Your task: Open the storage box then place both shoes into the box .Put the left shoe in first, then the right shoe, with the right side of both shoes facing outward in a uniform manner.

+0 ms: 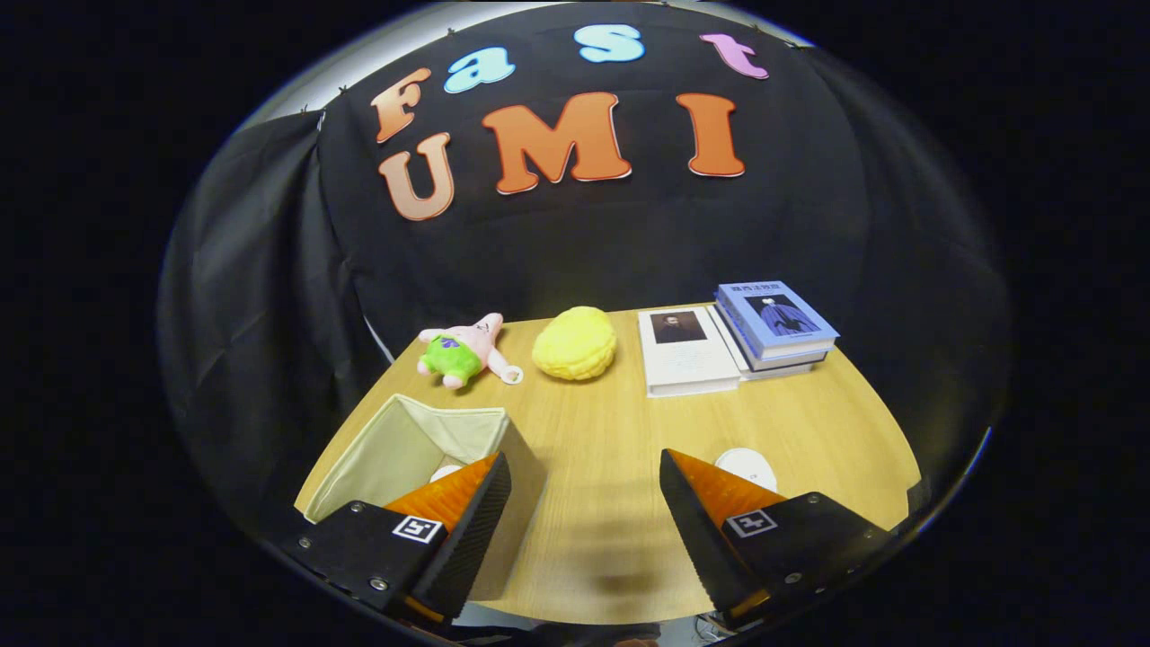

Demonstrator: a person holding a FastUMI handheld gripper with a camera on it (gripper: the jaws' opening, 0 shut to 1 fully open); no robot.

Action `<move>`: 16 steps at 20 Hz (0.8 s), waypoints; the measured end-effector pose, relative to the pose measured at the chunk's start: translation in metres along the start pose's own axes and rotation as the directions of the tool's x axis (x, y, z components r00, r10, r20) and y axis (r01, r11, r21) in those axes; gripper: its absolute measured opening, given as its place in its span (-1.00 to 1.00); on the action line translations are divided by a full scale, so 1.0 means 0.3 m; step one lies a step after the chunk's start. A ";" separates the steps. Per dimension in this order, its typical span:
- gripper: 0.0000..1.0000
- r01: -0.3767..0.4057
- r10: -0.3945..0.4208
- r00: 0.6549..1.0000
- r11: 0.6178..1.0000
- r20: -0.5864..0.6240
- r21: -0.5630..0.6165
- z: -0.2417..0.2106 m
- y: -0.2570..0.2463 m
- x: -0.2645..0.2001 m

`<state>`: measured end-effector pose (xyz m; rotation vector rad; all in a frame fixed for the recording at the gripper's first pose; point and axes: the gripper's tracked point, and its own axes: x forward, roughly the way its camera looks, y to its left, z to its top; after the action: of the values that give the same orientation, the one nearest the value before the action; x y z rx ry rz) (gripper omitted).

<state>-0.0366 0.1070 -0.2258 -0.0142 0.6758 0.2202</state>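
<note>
The tongs (584, 503) stand wide open above the light wooden surface (611, 422), with nothing between the two fingers but bare wood. The beige fabric storage box (422, 440) sits at the near left corner of the surface, partly behind the left finger. It is open at the top, its soft walls standing upright and slightly bowed, the pale lining showing inside; something small and white lies within, too hidden to tell. A white round disc (747, 465) lies just beyond the right finger. Along the far edge lie a pink star-shaped plush toy in green shorts (463, 350), a yellow bumpy plush ball (575, 342), a white book (685, 352) and a stack of blue-covered books (774, 325).
</note>
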 end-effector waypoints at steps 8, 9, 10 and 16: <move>0.98 0.158 -0.156 0.987 0.986 -0.045 0.058 -0.107 -0.378 -0.002; 0.97 0.175 -0.171 0.984 0.983 -0.056 0.063 -0.131 -0.411 0.003; 0.97 0.191 -0.187 0.980 0.979 -0.069 0.066 -0.183 -0.422 -0.020; 0.98 0.247 -0.226 0.958 0.964 -0.176 0.103 -0.353 -0.580 0.023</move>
<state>-0.0609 -0.0705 -0.3227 0.0055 0.8426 -0.0553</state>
